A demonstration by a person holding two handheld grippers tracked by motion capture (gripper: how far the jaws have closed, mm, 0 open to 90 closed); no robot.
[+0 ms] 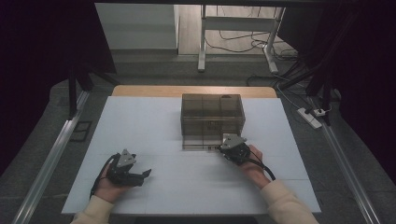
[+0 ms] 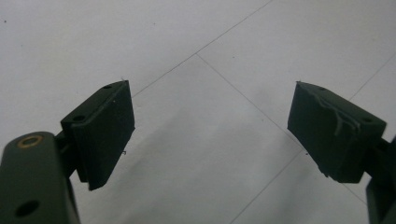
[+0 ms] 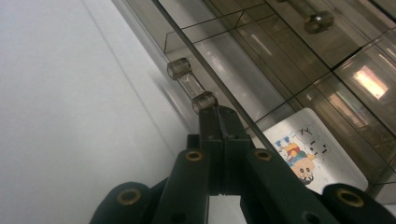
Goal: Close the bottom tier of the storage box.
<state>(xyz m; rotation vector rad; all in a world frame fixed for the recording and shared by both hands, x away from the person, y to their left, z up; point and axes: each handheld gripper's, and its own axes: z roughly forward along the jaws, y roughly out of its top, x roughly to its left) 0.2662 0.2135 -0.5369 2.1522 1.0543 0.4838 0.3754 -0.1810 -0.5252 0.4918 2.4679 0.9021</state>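
Note:
A smoky see-through drawer box (image 1: 212, 114) stands on the white table (image 1: 140, 126), its bottom drawer (image 1: 198, 142) slid out toward me. My right gripper (image 1: 223, 148) sits at that drawer's front, held in a hand. In the right gripper view the right gripper (image 3: 219, 109) has its jaws pressed together, tips against the near post of the clear bar handle (image 3: 189, 84); I see nothing between them. My left gripper (image 1: 142, 177) rests low at the front left. Its pads (image 2: 105, 130) stand wide apart over bare table, and so the left gripper (image 2: 210, 130) is open.
A white card with a cartoon drawing (image 3: 303, 154) lies inside the drawer box. A second handle (image 3: 317, 21) shows higher on the box. Metal rails (image 1: 51, 158) run along both table sides; a desk frame and cables (image 1: 243, 42) stand beyond the far edge.

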